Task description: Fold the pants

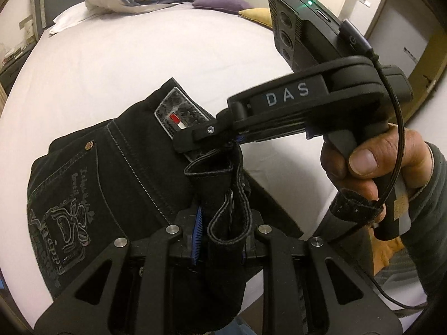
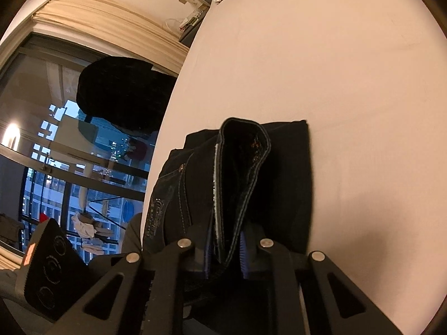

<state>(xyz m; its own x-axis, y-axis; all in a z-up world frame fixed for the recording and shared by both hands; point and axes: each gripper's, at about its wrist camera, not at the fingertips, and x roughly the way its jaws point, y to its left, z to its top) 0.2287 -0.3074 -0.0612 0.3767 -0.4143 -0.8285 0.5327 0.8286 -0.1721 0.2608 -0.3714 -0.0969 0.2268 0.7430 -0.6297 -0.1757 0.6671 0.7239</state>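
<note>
Mid-fold, by the look of it: black pants (image 1: 117,173) bunched and lifted over the near edge of the bed (image 1: 111,64), held at the waistband by both tools. Left gripper (image 1: 220,240) clamped on a doubled strip of hem or belt-loop cloth, blue pads pressed against it. Right gripper (image 1: 212,139) pinching the waistband just beside the sewn patch, seen from the left wrist; from its own camera, right gripper (image 2: 225,254) closed on the folded waistband edge, denim standing up between the fingers. Right hand (image 1: 363,173) wrapped round the handle.

Next, likely: carrying the gripped end across the sheet to meet the far part of the pants, keeping both grips level so the layers land square, then letting go.

Readable writing: "DAS" on the right tool's body; embroidered "Happy" on the back pocket, other stitched words too distorted to read; a small red-and-white flag on the waistband patch, brand unclear.
</note>
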